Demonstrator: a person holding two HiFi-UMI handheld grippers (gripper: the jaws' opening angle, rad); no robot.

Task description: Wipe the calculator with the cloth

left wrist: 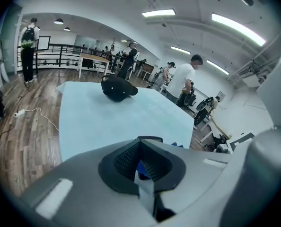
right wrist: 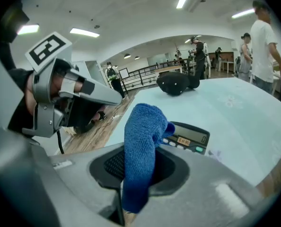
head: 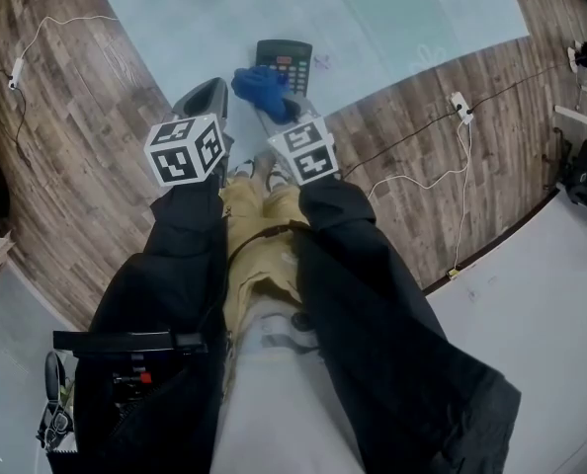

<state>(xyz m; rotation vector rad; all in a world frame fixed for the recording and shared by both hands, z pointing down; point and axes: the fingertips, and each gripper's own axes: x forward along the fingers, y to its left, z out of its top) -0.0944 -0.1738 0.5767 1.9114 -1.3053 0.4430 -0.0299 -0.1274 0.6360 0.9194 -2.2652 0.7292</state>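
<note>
Pinches the blue cloth (right wrist: pixel 140 145) in the right gripper (right wrist: pixel 138 176), jaws clamped on its lower end, with the rest standing up in a thick fold above the pads. In the head view, shows that cloth bunched at the tip of the right gripper (head: pixel 279 109) and overlapping the near-left corner of the calculator (head: pixel 285 62), at about 7 o'clock of it; cannot tell whether touching. Lies flat, keys and display up, on the pale blue mat (head: pixel 195 28), at 12 o'clock from both tools: so much for the calculator, seen from the right gripper view just behind the cloth at 2 o'clock.

Sets the left gripper (head: pixel 210 97) at 9 o'clock of the right one, just beside the cloth, near the mat's edge. Leaves only a narrow slit between the jaws of the left gripper (left wrist: pixel 141 168), nothing clamped, with a fleck of blue in the slit; unclear whether inside it or beyond.

Farther out on the mat, at 12 o'clock and well apart from the calculator, a dark cap-like object (right wrist: pixel 177 83). Across the wood floor (head: pixel 66 166) at 3 o'clock, white cables (head: pixel 422 181).
</note>
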